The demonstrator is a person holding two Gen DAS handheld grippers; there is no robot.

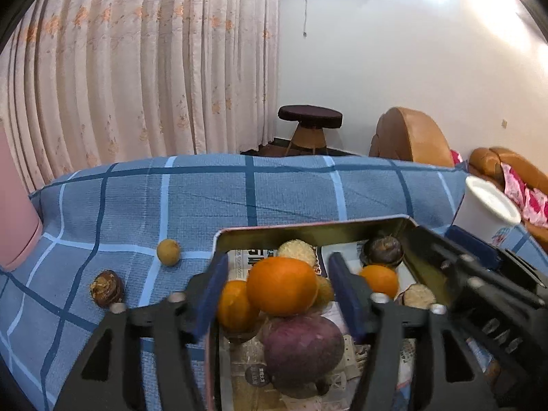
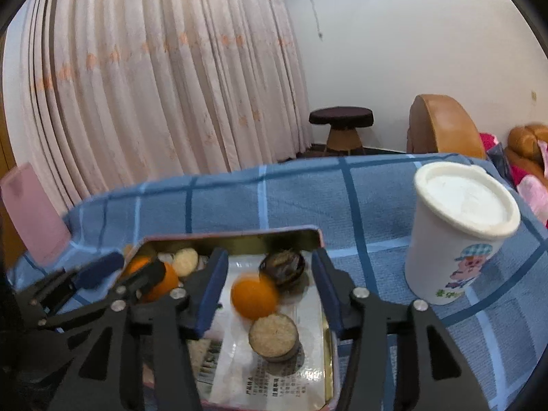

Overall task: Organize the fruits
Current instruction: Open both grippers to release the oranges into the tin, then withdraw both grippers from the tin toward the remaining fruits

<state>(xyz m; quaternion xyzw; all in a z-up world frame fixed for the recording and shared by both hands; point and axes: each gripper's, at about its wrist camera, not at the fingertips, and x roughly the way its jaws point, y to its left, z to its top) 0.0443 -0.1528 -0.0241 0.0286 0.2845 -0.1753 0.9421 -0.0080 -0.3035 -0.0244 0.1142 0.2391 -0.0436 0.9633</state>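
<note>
We see the metal tin (image 1: 308,227) on the blue checked tablecloth (image 1: 291,188) already taking most of the fruit: in the left wrist view a large orange (image 1: 281,286) sits on top of a pile with a second orange (image 1: 234,304) beside it on the left and a dull purple fruit (image 1: 303,349) below, while a smaller orange (image 1: 379,279) and a dark, rough-skinned fruit (image 1: 383,250) lie toward the tin's far right corner. We hold the left gripper (image 1: 279,296) over that pile, its blue pads spread on either side of the large orange and apparently clear of it, so we judge it released, not carried. In the right wrist view the right gripper (image 2: 270,291) also stands open above the tin's printed paper lining (image 2: 274,387); a blurred orange (image 2: 254,295) lies loose between its pads, next to a dark husked fruit (image 2: 282,267) and a flat-topped, cut-looking piece (image 2: 273,335). Two items remain outside the tin on the cloth at left: a small yellow-brown fruit (image 1: 168,251) and a dark brown one (image 1: 107,288). We judge the sorting well advanced, with those two left to collect. A lidded white cup (image 2: 459,229) stands to the tin's right, and a pink container (image 1: 15,212) at far left.
</note>
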